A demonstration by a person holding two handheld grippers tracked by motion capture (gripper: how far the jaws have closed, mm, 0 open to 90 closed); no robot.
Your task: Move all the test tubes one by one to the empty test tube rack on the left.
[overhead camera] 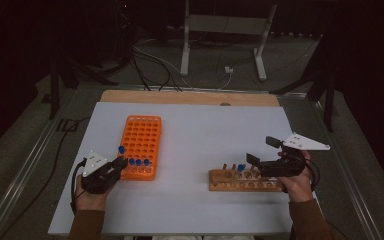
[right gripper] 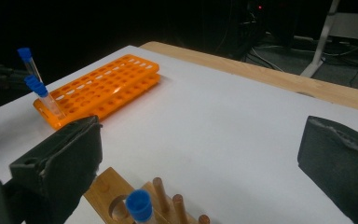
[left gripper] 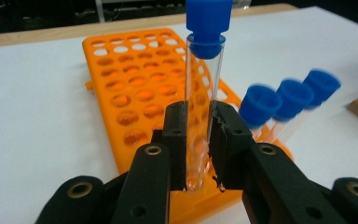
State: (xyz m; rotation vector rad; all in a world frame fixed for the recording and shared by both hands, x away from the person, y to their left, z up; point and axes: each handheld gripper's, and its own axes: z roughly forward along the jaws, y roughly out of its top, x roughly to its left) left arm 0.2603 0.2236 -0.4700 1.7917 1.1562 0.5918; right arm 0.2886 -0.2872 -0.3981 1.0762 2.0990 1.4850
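My left gripper [left gripper: 199, 140] is shut on a clear test tube [left gripper: 200, 93] with a blue cap, held upright over the near end of the orange rack [left gripper: 135, 79]. In the high view that left gripper [overhead camera: 117, 164] sits at the near left corner of the orange rack [overhead camera: 142, 135]. Three blue-capped tubes [left gripper: 289, 98] stand in the rack's near row. My right gripper [overhead camera: 262, 150] is open above the wooden rack [overhead camera: 242, 182], with nothing between its jaws. One blue-capped tube [right gripper: 140, 205] stands in the wooden rack [right gripper: 103, 186], below the right gripper [right gripper: 200, 144].
Both racks rest on a white tabletop [overhead camera: 205, 130] with a bare wooden strip [overhead camera: 190, 97] along its far edge. Cables [overhead camera: 155, 62] and a metal stand [overhead camera: 225, 30] lie on the floor beyond. Wooden pegs [right gripper: 161, 191] rise from the wooden rack.
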